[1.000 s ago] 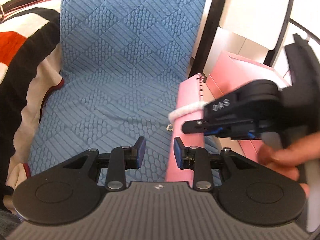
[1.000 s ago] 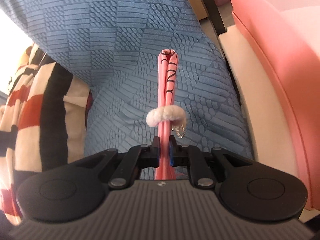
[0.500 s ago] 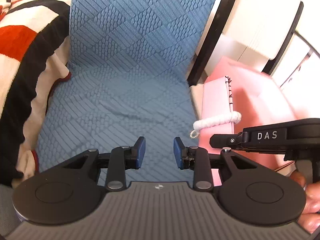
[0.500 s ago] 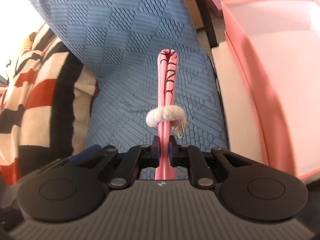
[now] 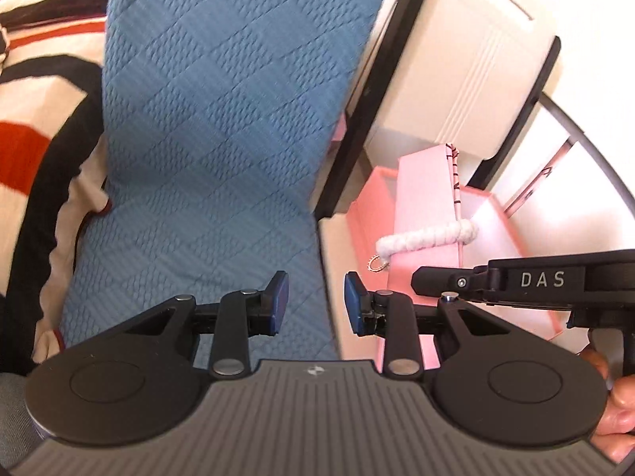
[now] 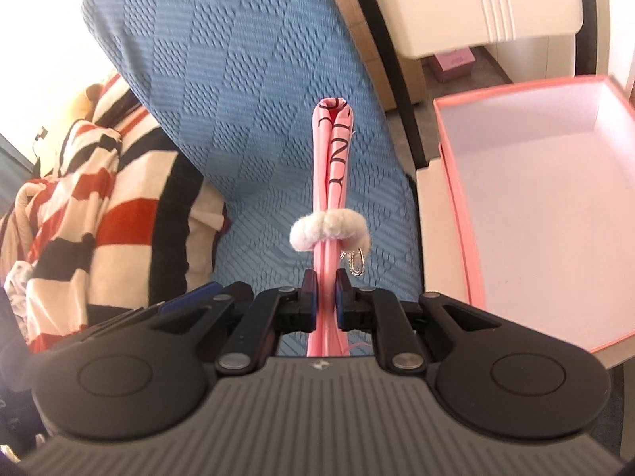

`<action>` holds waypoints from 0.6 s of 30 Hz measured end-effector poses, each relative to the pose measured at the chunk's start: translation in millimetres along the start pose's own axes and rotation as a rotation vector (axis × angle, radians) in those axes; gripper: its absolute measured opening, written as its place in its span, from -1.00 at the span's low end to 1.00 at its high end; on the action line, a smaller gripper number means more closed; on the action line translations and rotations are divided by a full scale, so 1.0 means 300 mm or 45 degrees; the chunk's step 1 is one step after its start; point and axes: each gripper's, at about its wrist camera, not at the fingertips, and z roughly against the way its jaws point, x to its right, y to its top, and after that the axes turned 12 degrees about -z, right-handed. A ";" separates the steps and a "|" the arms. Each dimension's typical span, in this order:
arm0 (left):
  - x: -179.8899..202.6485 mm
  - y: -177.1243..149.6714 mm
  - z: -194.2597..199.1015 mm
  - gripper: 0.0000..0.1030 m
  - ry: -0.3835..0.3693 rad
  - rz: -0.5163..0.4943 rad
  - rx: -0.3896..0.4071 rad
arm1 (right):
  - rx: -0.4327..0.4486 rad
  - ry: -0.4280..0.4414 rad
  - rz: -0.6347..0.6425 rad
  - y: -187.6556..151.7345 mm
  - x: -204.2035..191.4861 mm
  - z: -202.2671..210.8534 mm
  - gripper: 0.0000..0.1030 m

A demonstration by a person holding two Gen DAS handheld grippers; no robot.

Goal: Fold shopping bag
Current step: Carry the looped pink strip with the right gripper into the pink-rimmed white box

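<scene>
Right gripper (image 6: pixel 325 291): jaws closed on the folded bag (image 6: pixel 332 182), a flat, glossy pink bundle with black lettering, gripped at its near end and projecting edge-on away from the camera. A fluffy white band (image 6: pixel 329 230) circles the bag just beyond the fingertips; a small metal ring (image 6: pixel 354 263) hangs from it.

Left gripper (image 5: pixel 315 303): jaws parted by a moderate gap, blue pads facing, holding and touching nothing.

Beneath both lies a blue quilted cover (image 5: pixel 222 127), woven in diamond and stripe panels. A striped red, black and cream blanket (image 6: pixel 99 206) lies bunched at its left edge.

The right view alone shows the open pink box (image 6: pixel 468 254), rectangular, white-lined, empty, on a cream surface beside the cover. The left view alone shows the bag's broad face (image 5: pixel 426 186), held above that box, and a hand (image 5: pixel 613 408) on the right gripper's handle.
</scene>
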 end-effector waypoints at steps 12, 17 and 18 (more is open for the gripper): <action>0.210 0.163 0.009 -0.31 -0.047 -0.072 0.078 | 0.088 0.029 -0.007 0.111 0.081 0.154 -0.77; 0.285 0.196 -0.055 -0.31 -0.073 -0.085 0.077 | 0.114 0.002 -0.036 0.154 0.164 0.172 -0.77; 0.300 0.201 -0.073 -0.31 -0.082 -0.086 0.075 | 0.118 -0.005 -0.045 0.163 0.186 0.170 -0.77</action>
